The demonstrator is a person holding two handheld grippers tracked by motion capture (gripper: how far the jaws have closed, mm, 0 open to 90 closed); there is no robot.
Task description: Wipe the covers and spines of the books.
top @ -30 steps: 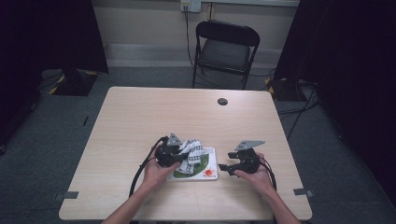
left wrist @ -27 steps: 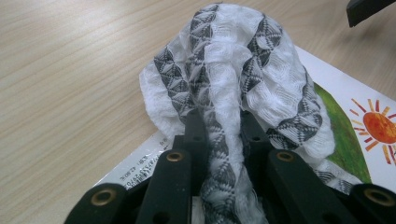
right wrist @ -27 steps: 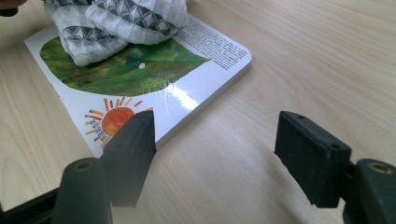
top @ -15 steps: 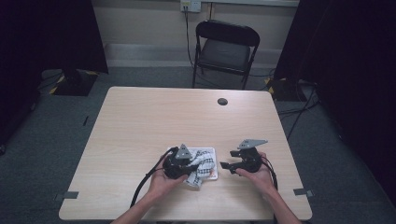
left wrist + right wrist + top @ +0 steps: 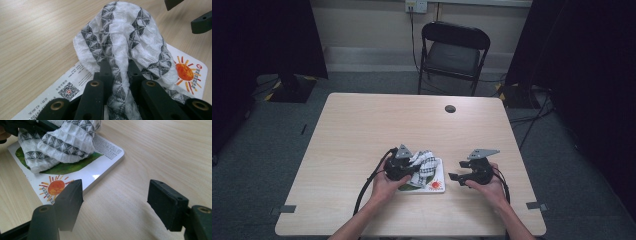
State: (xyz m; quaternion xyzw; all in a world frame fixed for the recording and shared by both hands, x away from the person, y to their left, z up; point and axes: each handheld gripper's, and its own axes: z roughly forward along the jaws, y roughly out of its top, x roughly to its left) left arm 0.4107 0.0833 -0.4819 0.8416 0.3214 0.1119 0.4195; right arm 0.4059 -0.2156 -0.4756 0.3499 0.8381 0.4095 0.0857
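High view: low in the frame, just left of centre, the left hand-held gripper [image 5: 406, 169] pinches one white cloth with grey patterned bands [image 5: 424, 164] that lies bunched on one flat white book or card [image 5: 435, 185], the sun print at its lower right corner. The right hand-held gripper [image 5: 458, 176] sits to the right of the book, near it but apart, pointing toward it, its jaws spread and holding nothing. Both rest low over the wooden worktop [image 5: 412, 125]. One small dark disc [image 5: 450, 108] lies far up the worktop, and one folding chair [image 5: 453, 52] stands behind it.

Left gripper view: the cloth [image 5: 125, 40] fills the centre, a twisted fold clamped between the two black jaws at the bottom. The book [image 5: 192, 72] shows beneath it at right and lower left.

Right gripper view: the open jaws frame bare worktop [image 5: 155, 152]; the book's corner [image 5: 100, 173] lies upper left, the cloth [image 5: 67, 142] heaped on it.

Judging from this, the cloth is gripped but not yet clear of the book; lifting it away and dealing with the book remain.
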